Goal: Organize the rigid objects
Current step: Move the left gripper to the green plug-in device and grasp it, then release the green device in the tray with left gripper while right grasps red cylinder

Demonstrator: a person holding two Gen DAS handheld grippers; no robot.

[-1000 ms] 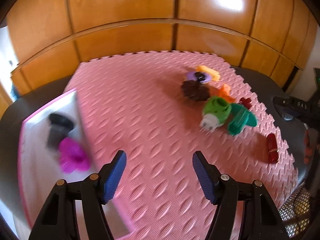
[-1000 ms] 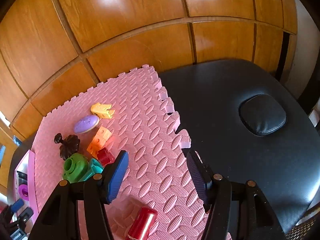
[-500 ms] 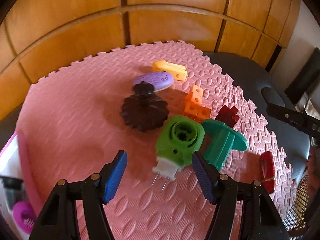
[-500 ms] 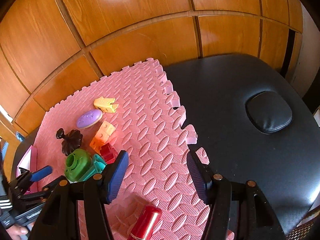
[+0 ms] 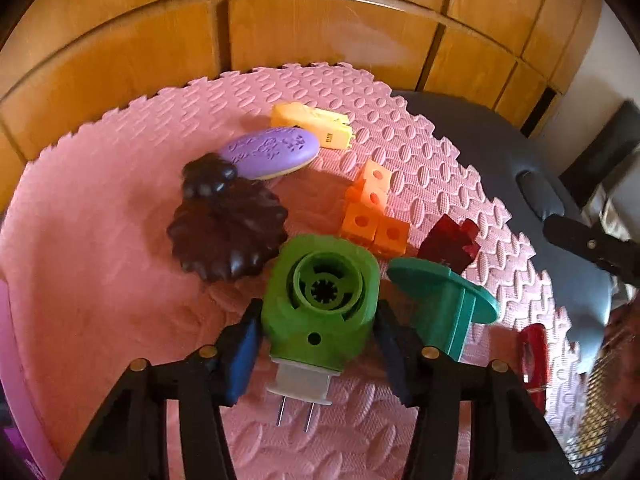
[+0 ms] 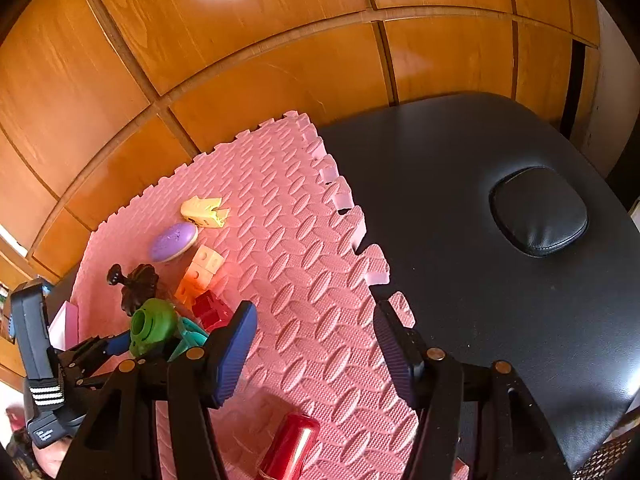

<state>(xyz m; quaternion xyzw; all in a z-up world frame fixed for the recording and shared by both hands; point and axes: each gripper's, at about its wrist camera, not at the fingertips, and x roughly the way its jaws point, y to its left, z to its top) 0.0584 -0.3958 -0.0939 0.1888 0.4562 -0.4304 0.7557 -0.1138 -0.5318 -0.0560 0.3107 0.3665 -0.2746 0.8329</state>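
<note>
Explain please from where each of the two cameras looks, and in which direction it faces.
Left wrist: sits on the left gripper, looking forward and down at the green plug-in device between its blue fingers.
Right wrist: sits on the right gripper, looking down over the pink foam mat and black padded table; its jaws are open and empty.
Shared: the green device, purple oval, yellow piece; the left gripper also shows in the right view.

We are seeing a green plastic plug-in device (image 5: 320, 304) lying prongs toward us, touching a teal plastic flanged piece (image 5: 444, 304), beside a dark brown scalloped knob (image 5: 228, 232).
</note>
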